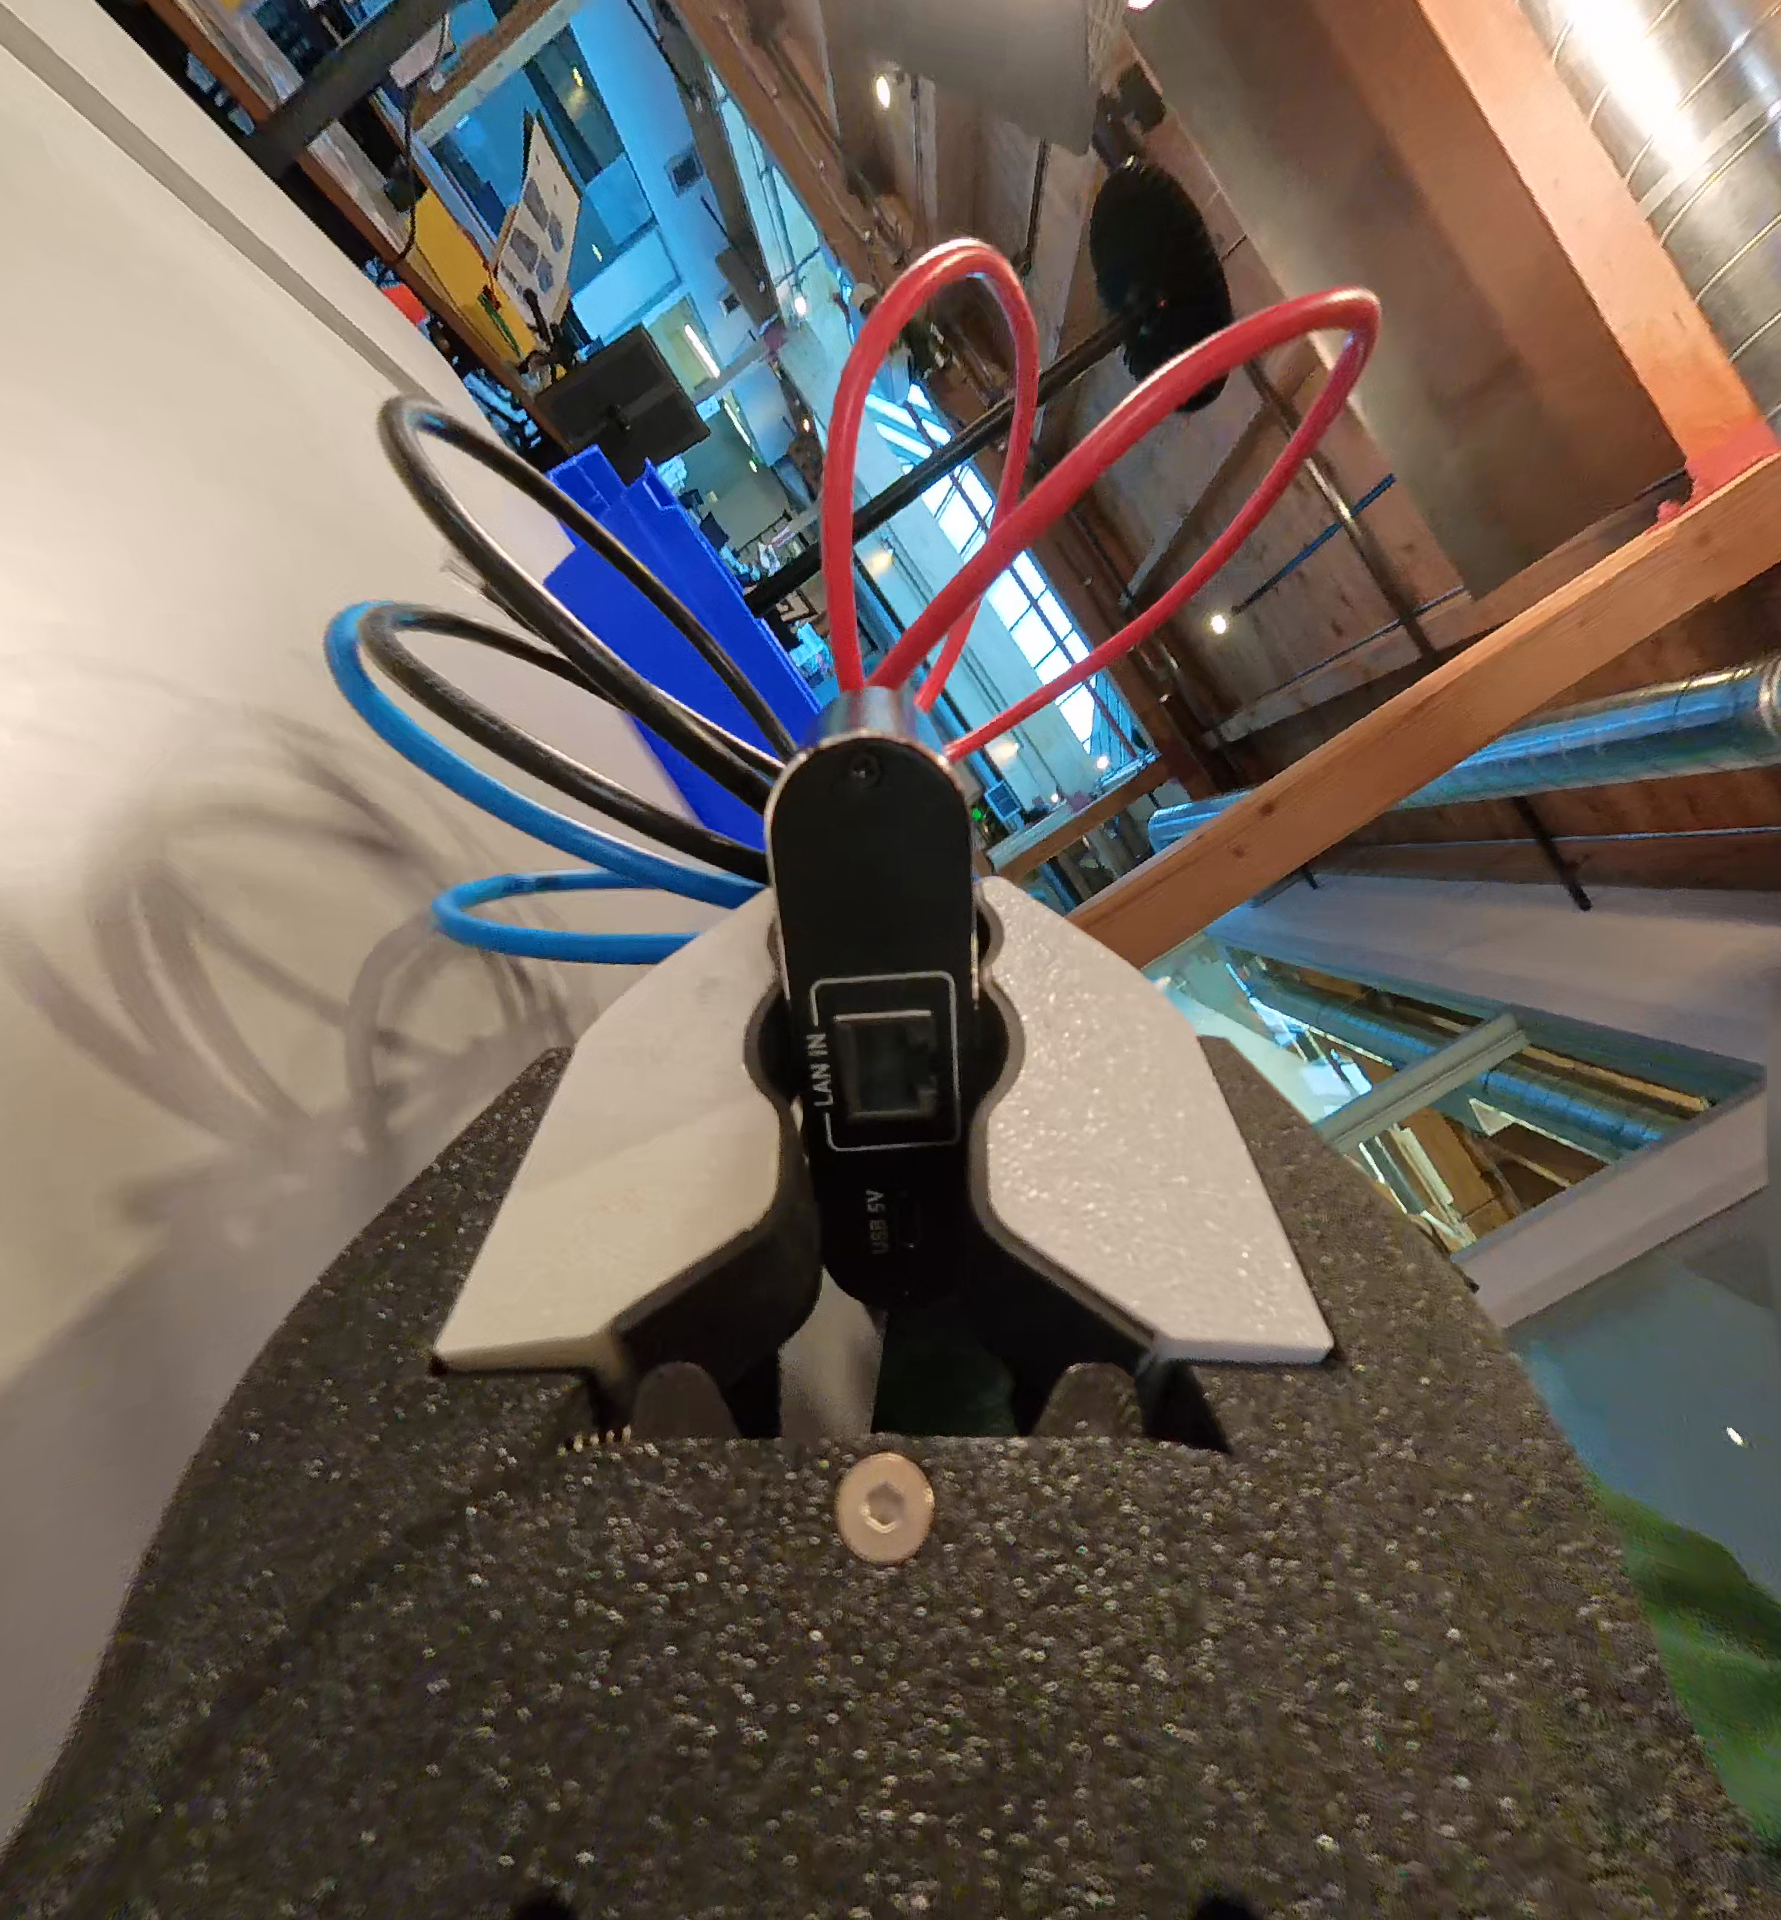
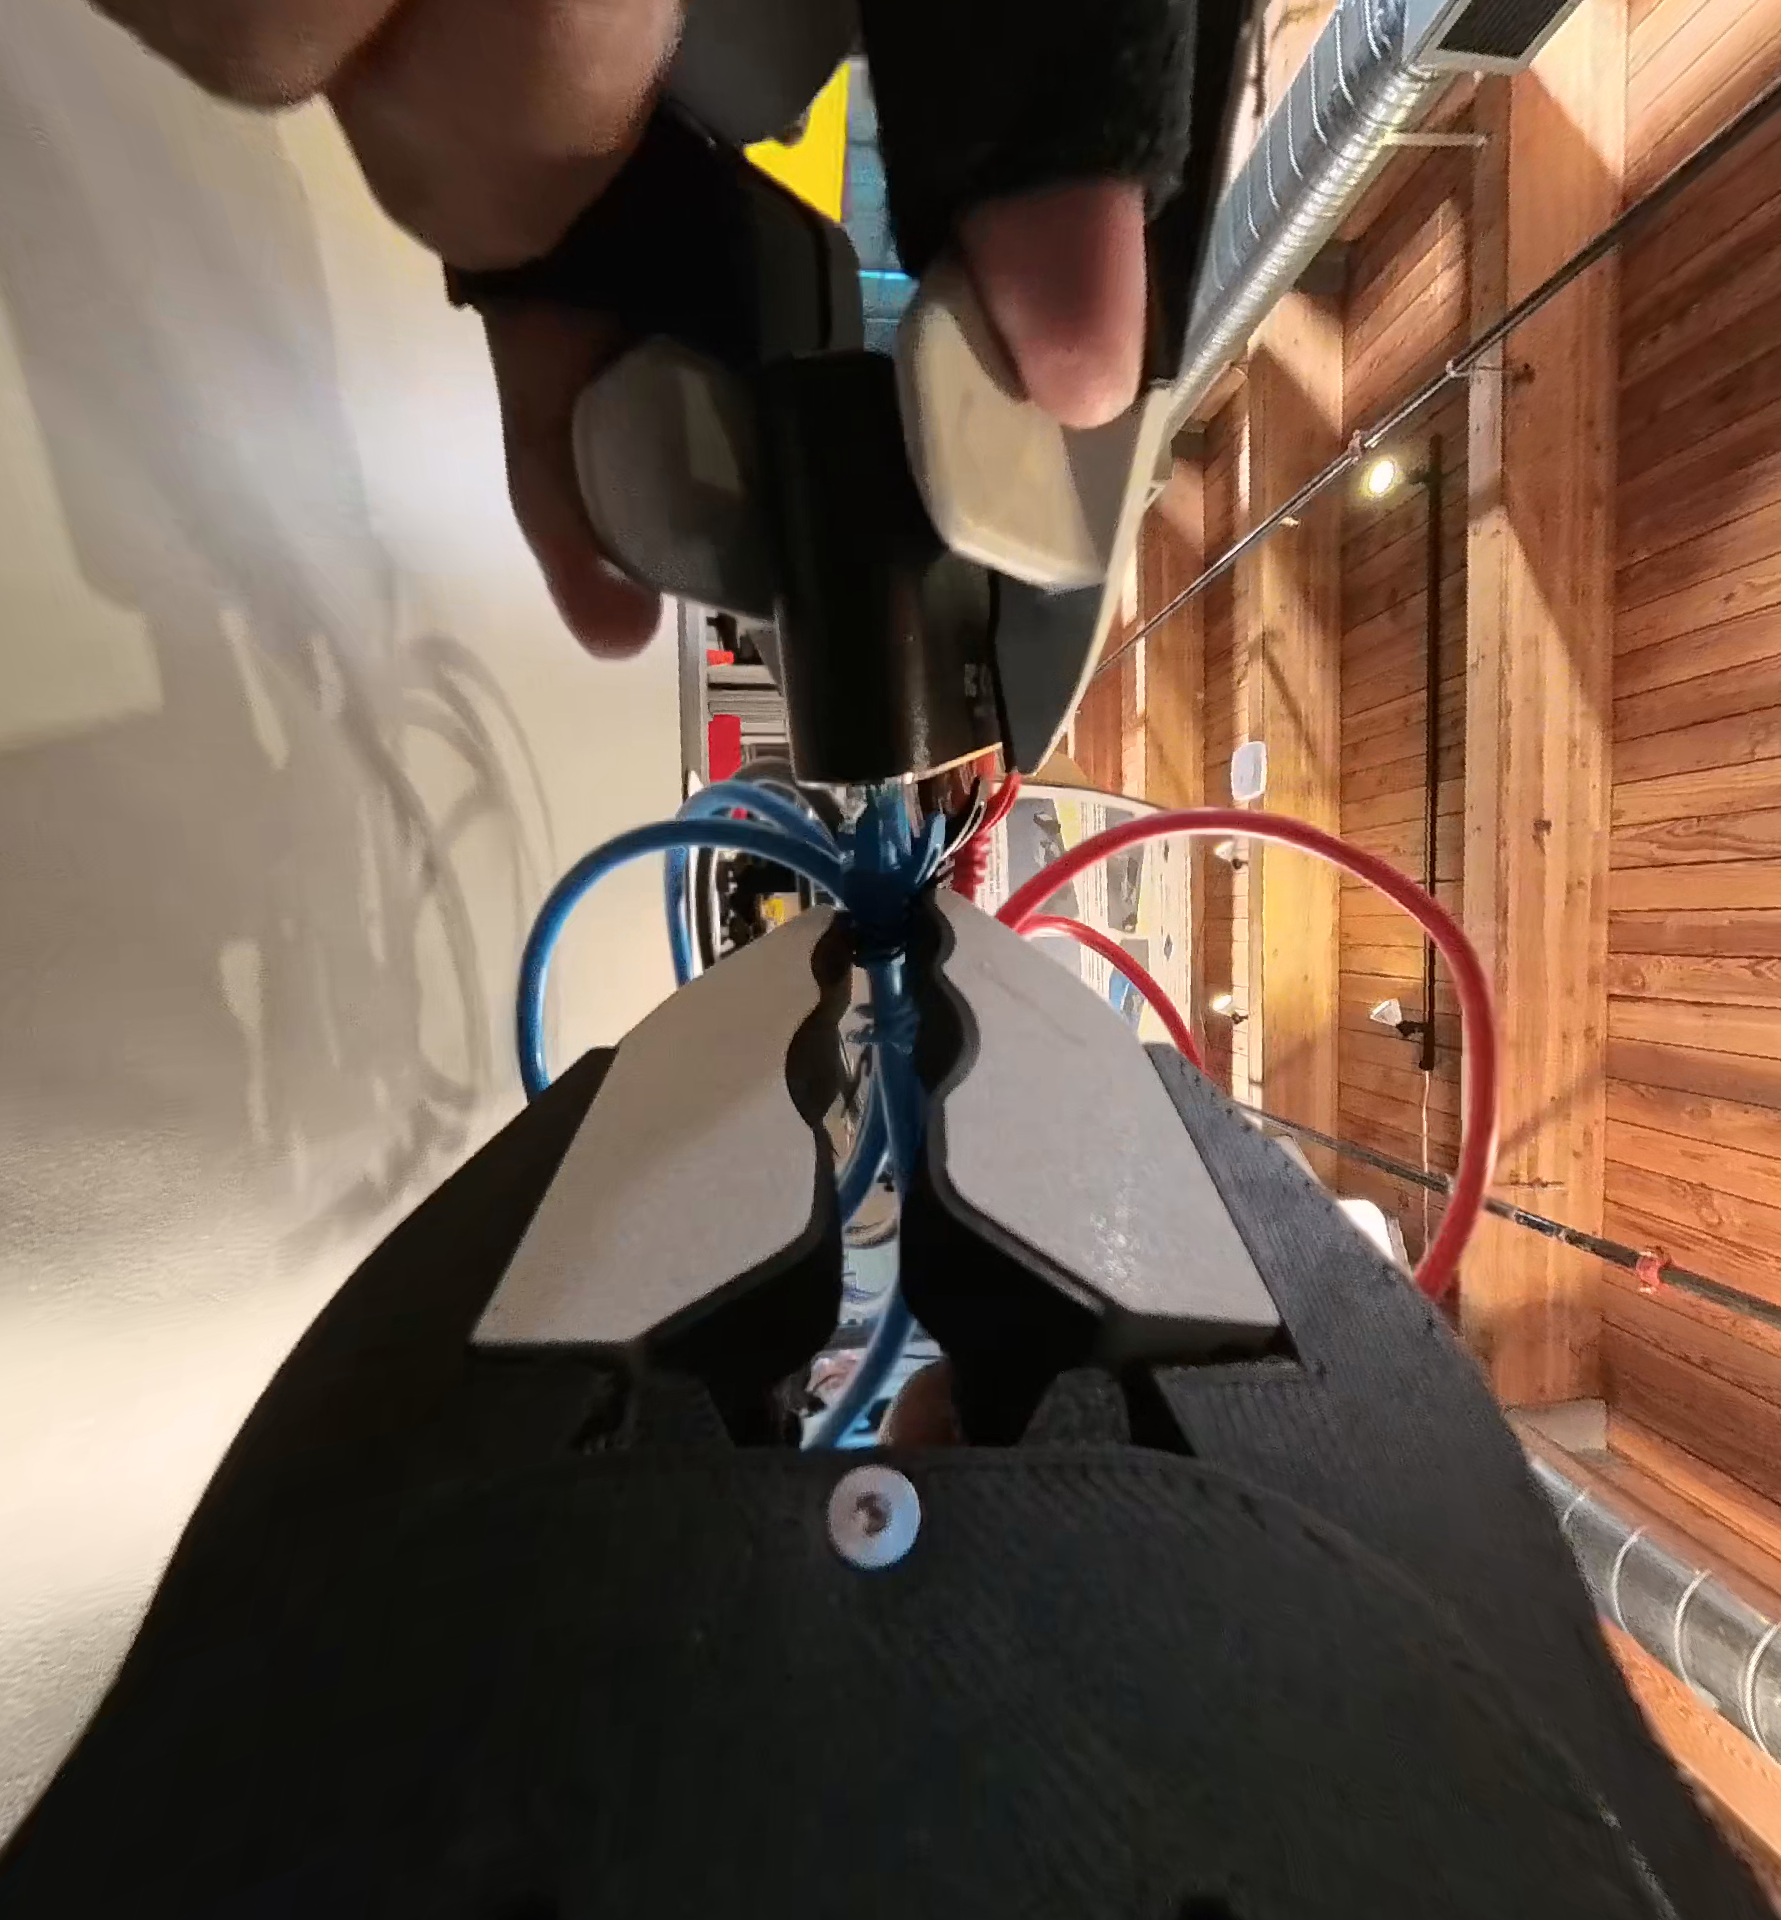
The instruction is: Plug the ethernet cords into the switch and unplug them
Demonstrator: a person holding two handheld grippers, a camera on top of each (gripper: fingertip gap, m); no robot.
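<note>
In the left wrist view my left gripper point(image 1: 881, 935) is shut on a slim black switch point(image 1: 870, 914) and holds it on end in the air. Its near end face shows an empty port point(image 1: 891, 1070). Red point(image 1: 1104, 468), black point(image 1: 553, 540) and blue point(image 1: 470, 748) ethernet cords loop out of its far side. In the right wrist view my right gripper point(image 2: 891, 920) is shut on a blue cord point(image 2: 896, 1039) just below the switch point(image 2: 855, 582). The left gripper's fingers point(image 2: 990, 457) clamp the switch there, with a person's hand point(image 2: 1052, 301) around them. Red cord loops point(image 2: 1385, 935) hang at the right.
A white tabletop point(image 1: 138, 623) fills the left side of both views, tilted, with cord shadows on it. A blue plastic bin point(image 1: 657, 603) stands behind the cords. Wooden walls point(image 2: 1696, 831) and metal ducts point(image 1: 1696, 156) lie beyond. Only a small space, under 4 cm, lies between the two pairs of fingers.
</note>
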